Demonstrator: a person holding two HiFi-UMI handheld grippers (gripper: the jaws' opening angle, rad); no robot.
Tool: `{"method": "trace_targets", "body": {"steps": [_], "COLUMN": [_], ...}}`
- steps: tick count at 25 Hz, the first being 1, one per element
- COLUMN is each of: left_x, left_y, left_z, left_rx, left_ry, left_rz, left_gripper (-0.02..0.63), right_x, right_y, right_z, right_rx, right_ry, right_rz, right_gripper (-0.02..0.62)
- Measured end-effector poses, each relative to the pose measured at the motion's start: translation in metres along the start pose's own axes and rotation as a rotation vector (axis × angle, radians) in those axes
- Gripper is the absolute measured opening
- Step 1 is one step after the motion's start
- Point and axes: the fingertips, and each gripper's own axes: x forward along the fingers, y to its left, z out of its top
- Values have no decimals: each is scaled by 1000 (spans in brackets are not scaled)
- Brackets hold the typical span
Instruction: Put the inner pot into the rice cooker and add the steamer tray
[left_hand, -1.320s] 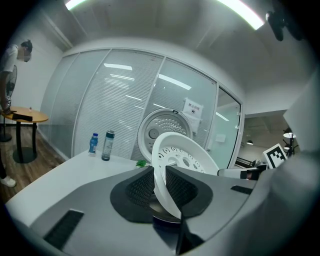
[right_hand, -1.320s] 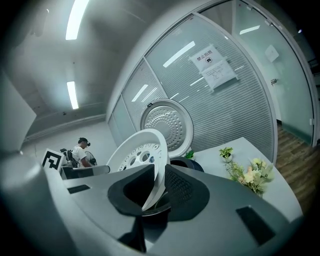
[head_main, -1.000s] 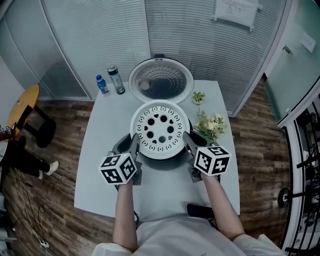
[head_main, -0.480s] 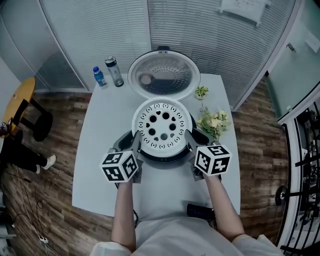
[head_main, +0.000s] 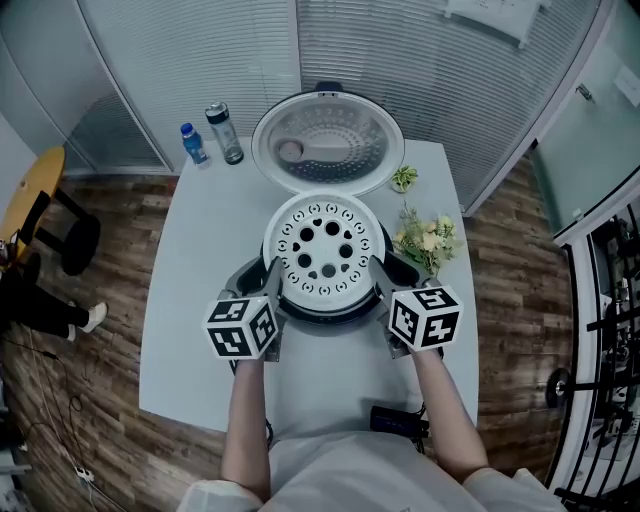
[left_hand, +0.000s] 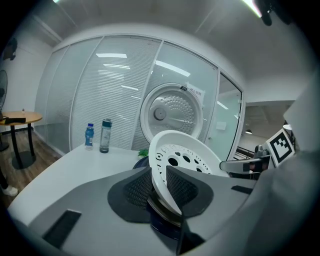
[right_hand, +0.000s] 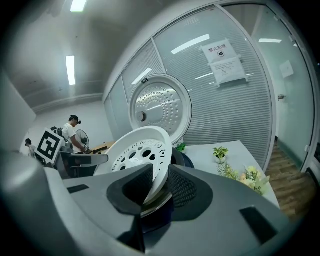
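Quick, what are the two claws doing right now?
Left claw: closed on the tray rim, just been opening slightly.
Right claw: closed on the tray rim, just been opening.

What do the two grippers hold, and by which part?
Both hold the tray by its rim: left gripper on its left edge, right gripper on its right. The right jaws have just been opening, with the rim between them.
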Motion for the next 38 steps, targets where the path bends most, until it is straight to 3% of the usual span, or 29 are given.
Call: {"method": "trace_targets", "body": {"steps": [21,28,38], "left_x": [14,16,10], "left_y": [4,4,7], "left_z": [-16,-22,-21], "left_rx": [136,253,248], "left_ry": [102,125,113], "left_rz": [46,86,105], "left_gripper": [127,133,133], "right_x": [7,9,2], "right_y": [-5,0,4], "right_z": [-8,-11,-7], "right_rx": [-155,-232,-212], "right_ry": [84,82,52], "right_rz": [-85,-125,-115], "right_gripper": [114,112,112]}}
